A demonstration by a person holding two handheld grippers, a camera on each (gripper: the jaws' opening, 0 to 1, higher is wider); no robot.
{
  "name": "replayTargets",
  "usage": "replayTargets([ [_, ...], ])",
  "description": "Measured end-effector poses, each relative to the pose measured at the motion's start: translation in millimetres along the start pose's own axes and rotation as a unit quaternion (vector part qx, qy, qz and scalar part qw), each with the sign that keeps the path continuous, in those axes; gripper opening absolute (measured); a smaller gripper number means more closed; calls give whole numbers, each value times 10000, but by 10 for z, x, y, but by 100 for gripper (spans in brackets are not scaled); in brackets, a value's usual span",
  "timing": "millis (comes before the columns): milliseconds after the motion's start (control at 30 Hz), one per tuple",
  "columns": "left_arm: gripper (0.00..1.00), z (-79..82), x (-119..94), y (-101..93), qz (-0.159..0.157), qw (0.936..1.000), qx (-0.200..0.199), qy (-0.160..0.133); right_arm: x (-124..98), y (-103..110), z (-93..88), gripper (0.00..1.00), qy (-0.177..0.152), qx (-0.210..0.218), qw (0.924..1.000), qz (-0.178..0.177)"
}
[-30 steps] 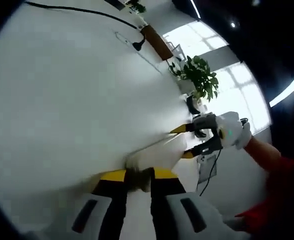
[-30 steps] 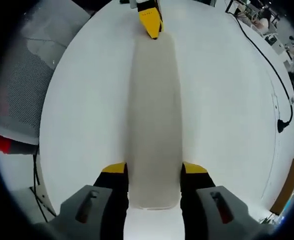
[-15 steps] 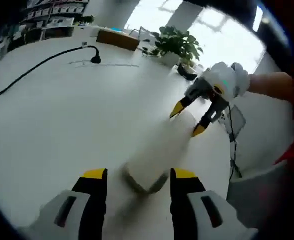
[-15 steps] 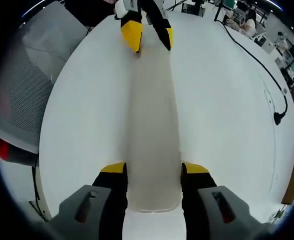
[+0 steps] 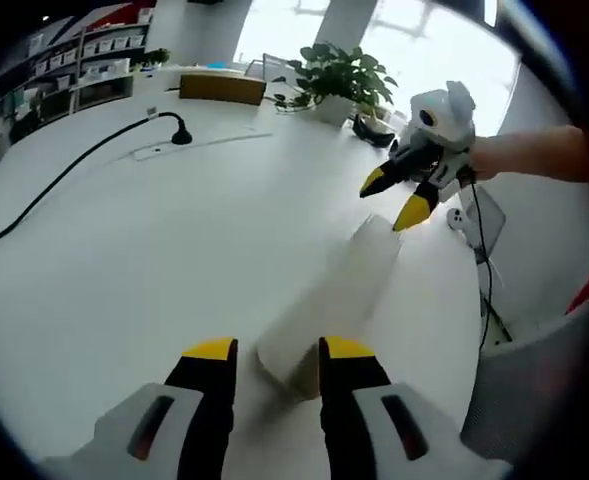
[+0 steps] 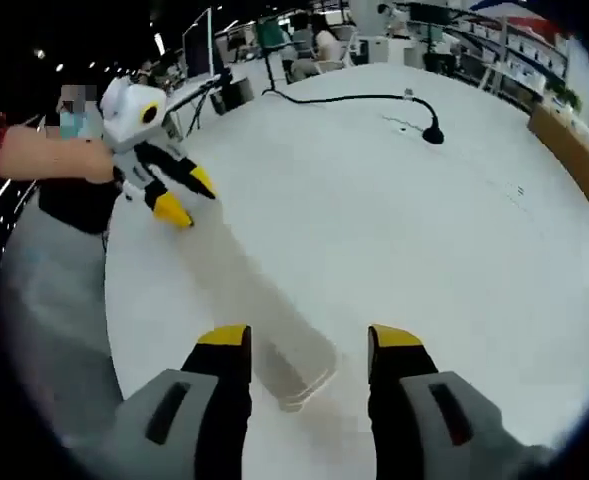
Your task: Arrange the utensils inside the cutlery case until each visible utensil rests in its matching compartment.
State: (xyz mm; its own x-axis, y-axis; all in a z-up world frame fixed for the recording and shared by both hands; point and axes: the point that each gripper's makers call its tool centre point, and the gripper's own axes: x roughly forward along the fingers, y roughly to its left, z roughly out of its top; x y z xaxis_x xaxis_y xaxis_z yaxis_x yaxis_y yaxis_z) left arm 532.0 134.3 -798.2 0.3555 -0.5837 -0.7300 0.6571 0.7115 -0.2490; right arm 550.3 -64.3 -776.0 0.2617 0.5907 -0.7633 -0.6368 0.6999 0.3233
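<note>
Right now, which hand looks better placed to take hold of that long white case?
Probably the left. The left tool already has its open jaws on either side of the case end; the right tool hangs above the far end.

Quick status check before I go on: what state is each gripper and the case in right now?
cutlery case: closed, lying flat on the white table, no utensils showing.
left gripper: jaws open, straddling the case's near end.
right gripper: jaws open, the case's other end between them; not clamped.
</note>
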Motion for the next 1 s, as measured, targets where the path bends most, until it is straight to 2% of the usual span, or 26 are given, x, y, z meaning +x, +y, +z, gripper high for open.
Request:
replayTargets([
  [33,33,-23,-10,15,-8,9996,-296,11,1,-76,-50,45,16,550,9984,-128],
  [67,33,-30,-23,24,-32,9975,-703,-7,-11,-59,-120,41,133,975,9951,-41],
  [100,33,-24,-34,29,-82,9962,-864,-73,-1,11,-160,38,173,1269,9917,138],
  [167,32,-59,-51,79,-3,9949,-1011,-56,18,-86,-215,34,99,1267,9918,-105],
  [200,33,-99,-56,78,21,9945,-1048,-4,30,-111,-275,33,180,1381,9900,-229],
  [267,30,-155,-39,53,13,9941,-1085,49,64,-78,-386,30,424,1415,9888,-221],
  [300,30,-115,-43,38,-18,9935,-1131,-104,64,-106,-439,26,564,1279,9896,-347],
  [333,30,-118,-43,39,16,9929,-1188,-84,62,-153,-425,27,504,1129,9914,-431],
  [367,30,-118,-30,32,38,9916,-1290,-69,61,-93,-405,26,374,1418,9887,-318],
  [433,27,-111,-15,13,-11,9916,-1296,-40,66,-32,-412,22,425,1794,9827,-199],
  [467,23,-104,-9,-28,-111,9910,-1334,-10,72,-15,-413,19,433,1906,9806,-167],
  [500,18,-88,1,-94,-250,9898,-1405,26,82,18,-406,19,451,2048,9777,-108],
  [533,17,-77,5,-65,-109,9916,-1290,31,76,-23,-421,19,543,2042,9772,-228],
  [633,18,-74,7,-74,-176,9928,-1181,21,79,6,-403,19,646,2030,9766,-288],
  [667,18,-77,8,-67,-211,9919,-1251,27,78,11,-397,19,673,1957,9778,-336],
  [733,18,-82,5,-73,-223,9909,-1325,39,80,33,-414,20,800,1535,9838,-458],
  [767,18,-91,-3,-76,-199,9909,-1333,66,78,101,-439,21,858,1564,9829,-457],
  [867,18,-123,-34,-83,-170,9909,-1329,101,82,133,-461,22,786,1557,9835,-490],
  [933,18,-140,-44,-81,-172,9894,-1438,76,93,126,-458,22,658,1801,9802,-489],
  [1000,17,-142,-45,-86,-157,9875,-1565,81,101,151,-446,23,679,2214,9719,-418],
])
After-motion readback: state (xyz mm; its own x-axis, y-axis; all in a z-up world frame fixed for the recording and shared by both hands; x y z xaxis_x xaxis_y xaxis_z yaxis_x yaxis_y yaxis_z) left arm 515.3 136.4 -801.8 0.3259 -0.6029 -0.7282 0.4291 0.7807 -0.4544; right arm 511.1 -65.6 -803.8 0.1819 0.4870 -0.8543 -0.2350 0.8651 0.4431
